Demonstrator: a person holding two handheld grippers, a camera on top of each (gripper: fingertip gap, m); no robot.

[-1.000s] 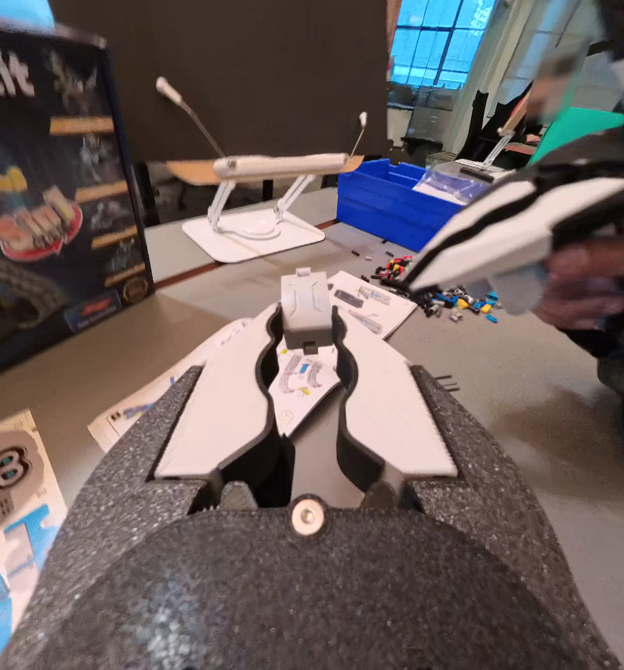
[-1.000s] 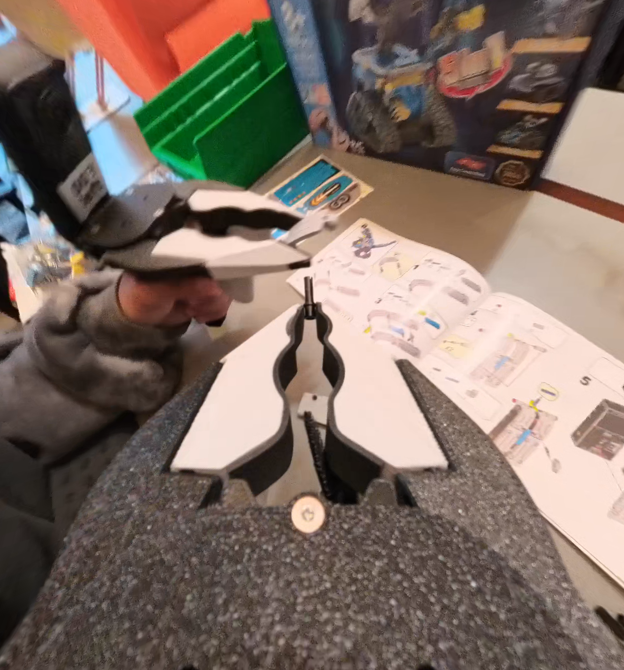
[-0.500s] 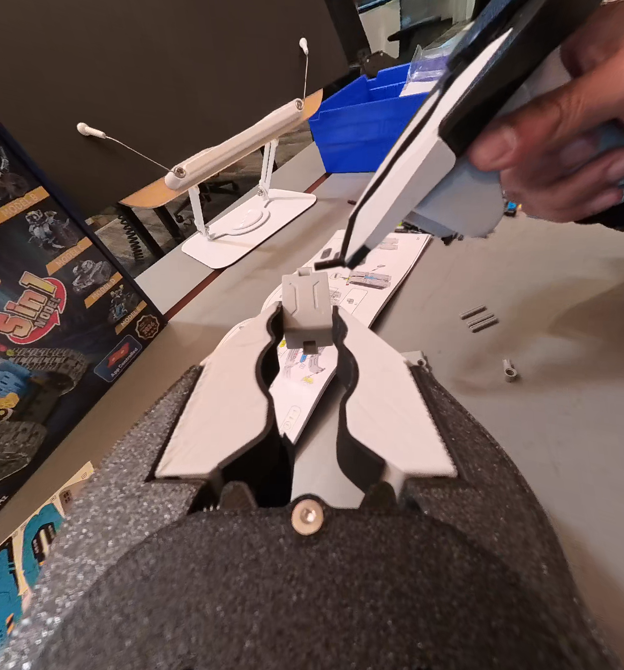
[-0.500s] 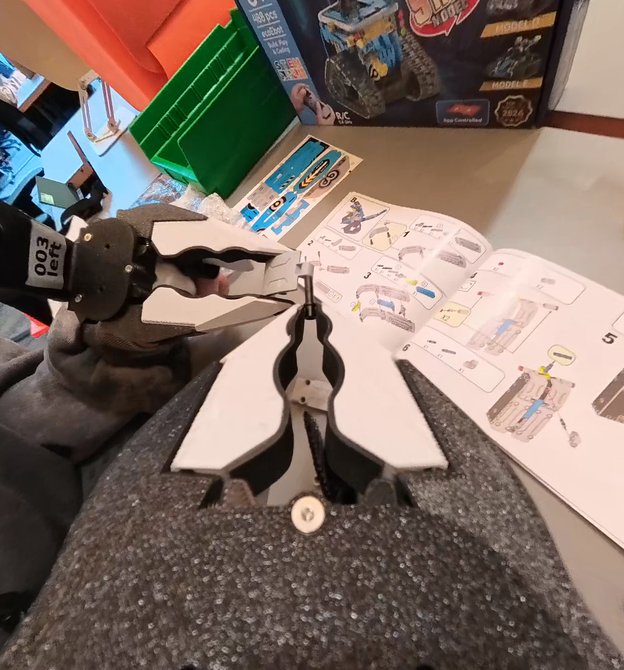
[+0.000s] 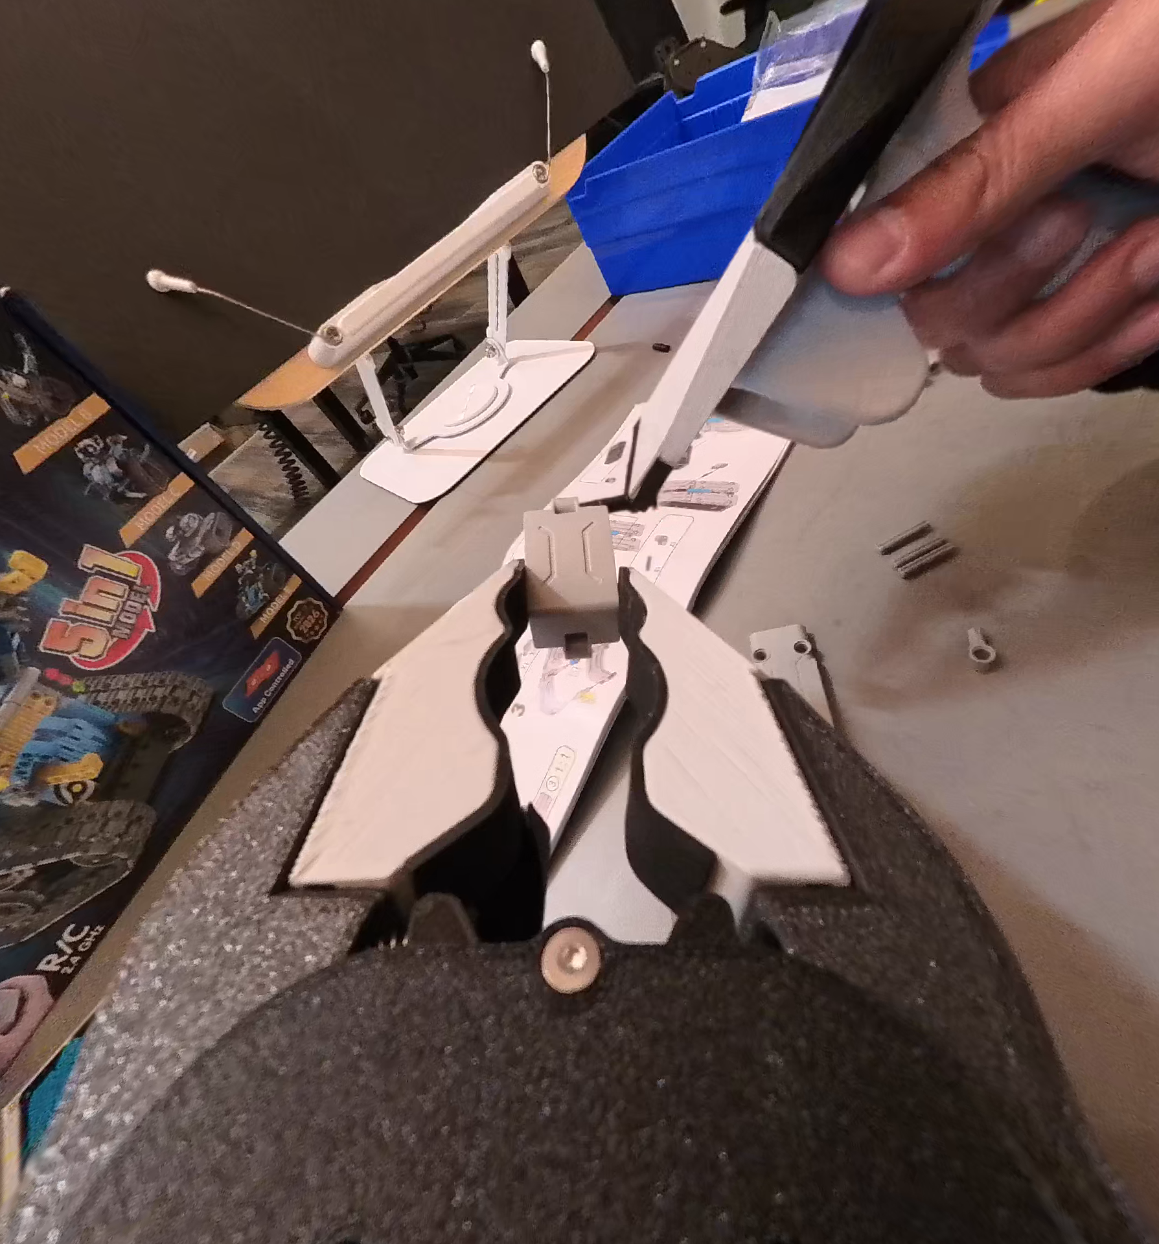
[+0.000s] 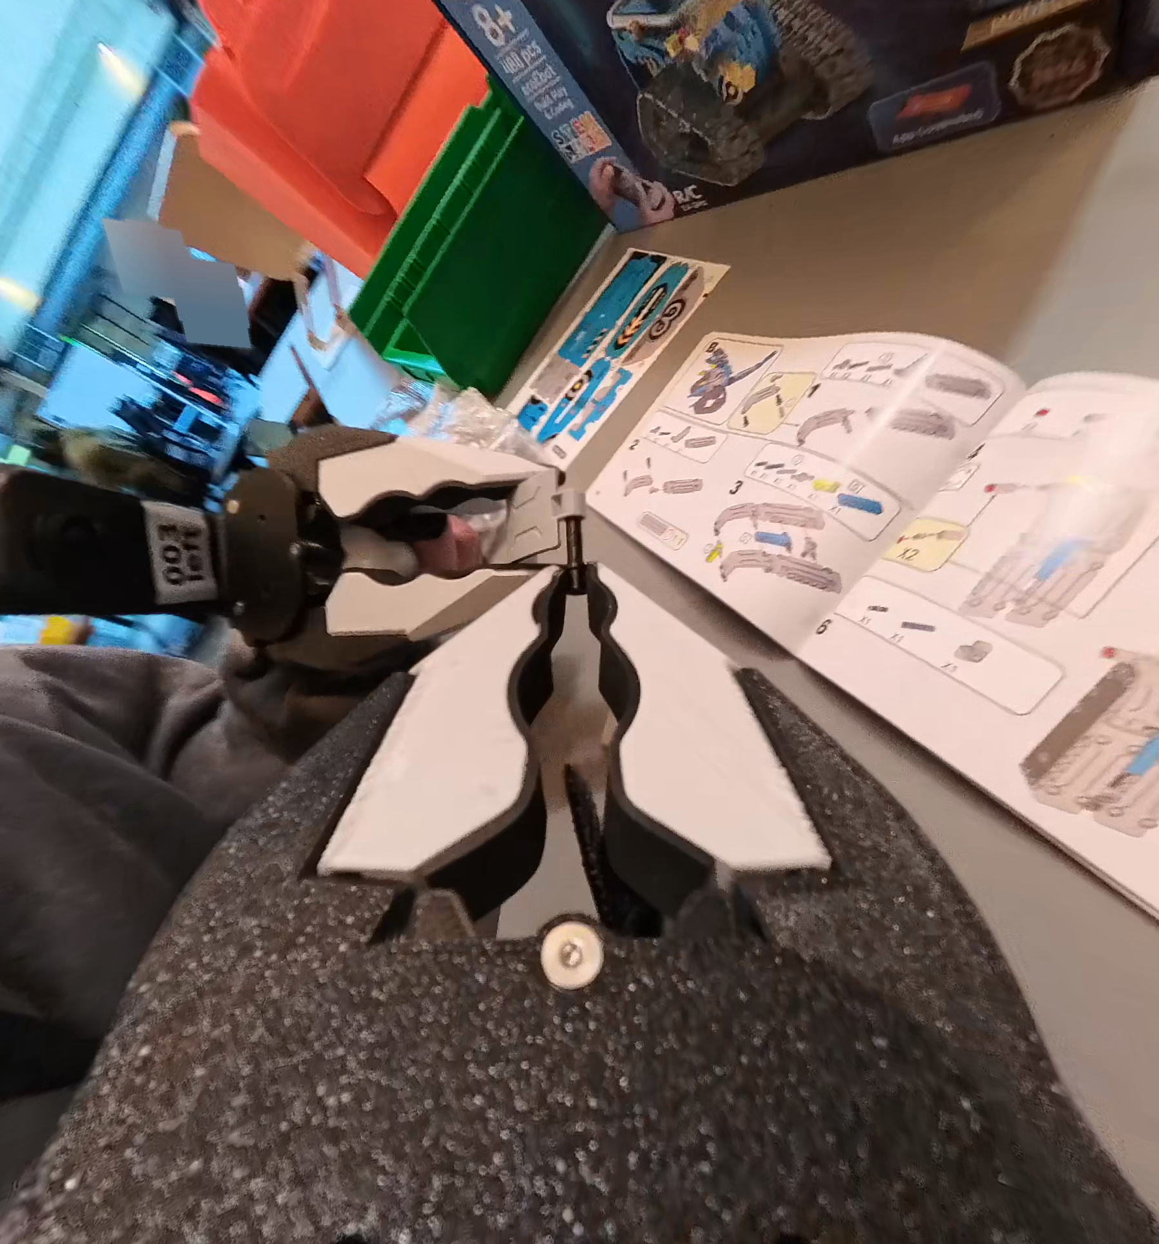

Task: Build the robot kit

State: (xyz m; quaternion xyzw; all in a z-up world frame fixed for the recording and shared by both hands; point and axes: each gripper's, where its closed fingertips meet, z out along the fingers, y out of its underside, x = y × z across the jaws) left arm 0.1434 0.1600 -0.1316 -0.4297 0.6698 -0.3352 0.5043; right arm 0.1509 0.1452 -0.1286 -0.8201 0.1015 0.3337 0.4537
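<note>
My left gripper [image 5: 568,580] is shut on a flat grey plastic panel [image 5: 567,579] and holds it above the table. My right gripper [image 6: 575,580] is shut on a thin black pin [image 6: 574,544]. In the right wrist view the pin's upper end sits in a small lug [image 6: 568,499] at the tip of the grey panel [image 6: 535,515], held by the left gripper [image 6: 529,518]. In the left wrist view the right gripper [image 5: 640,498] comes down from the upper right, its tips just beyond the panel's far edge. A hand [image 5: 1047,222] grips it.
An open instruction booklet [image 6: 933,538] lies on the grey table under both grippers. A sticker sheet [image 6: 617,343], a green bin [image 6: 482,269] and a toy box [image 5: 78,606] stand at the left. A blue bin [image 5: 684,195], a white stand [image 5: 475,410] and loose grey parts [image 5: 916,548] lie farther right. The grippers are tip to tip, or close to it.
The right gripper has swung in from the side and brought its black pin to the lug on the grey panel. The left gripper has tilted and kept its hold.
</note>
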